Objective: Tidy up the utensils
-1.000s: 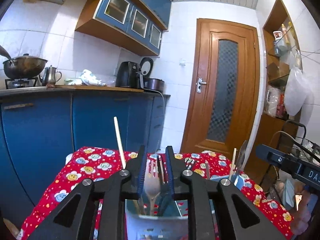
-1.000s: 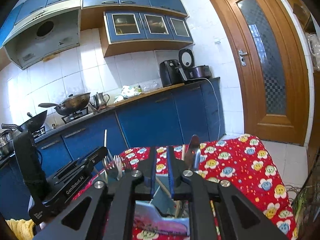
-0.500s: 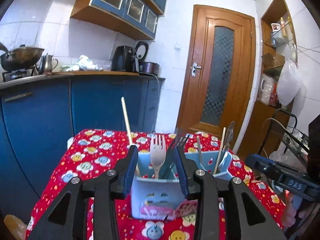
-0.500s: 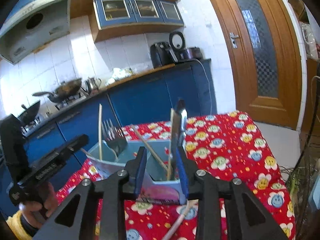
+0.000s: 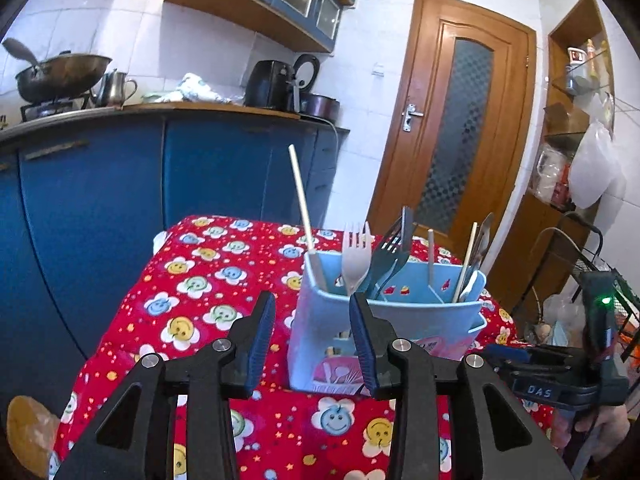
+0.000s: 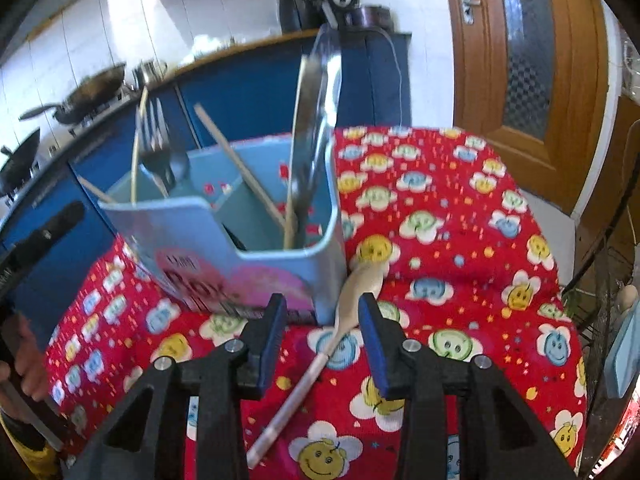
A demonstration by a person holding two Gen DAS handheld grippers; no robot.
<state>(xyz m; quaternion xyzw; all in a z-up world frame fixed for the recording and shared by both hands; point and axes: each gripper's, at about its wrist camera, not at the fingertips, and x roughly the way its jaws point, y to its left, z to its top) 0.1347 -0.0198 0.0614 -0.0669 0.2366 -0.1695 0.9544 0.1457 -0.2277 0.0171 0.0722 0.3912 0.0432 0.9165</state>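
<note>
A light-blue utensil holder (image 5: 400, 320) stands on the red flowered tablecloth (image 5: 192, 280), holding a pale fork (image 5: 355, 264), dark forks (image 5: 390, 260) and chopsticks (image 5: 302, 204). My left gripper (image 5: 312, 320) is open just before the holder's left corner, with nothing between its pads. In the right wrist view the holder (image 6: 192, 232) shows a knife (image 6: 320, 120) upright in its right compartment. A pale spoon (image 6: 352, 300) with a silvery handle lies on the cloth by the holder's corner. My right gripper (image 6: 322, 320) hovers over it, jaws opening, pads clear of the spoon.
Blue cabinets (image 5: 100, 200) with a wok, kettle and air fryer on the counter run behind the table. A wooden door (image 5: 456, 140) stands at the back right. A wire rack (image 6: 608, 280) flanks the table's right edge. A hand (image 6: 24, 376) holds the left gripper.
Both grippers opened and drew back from the holder. The left let go of the fork; the right left the knife in the holder, sank and tilted down over the spoon.
</note>
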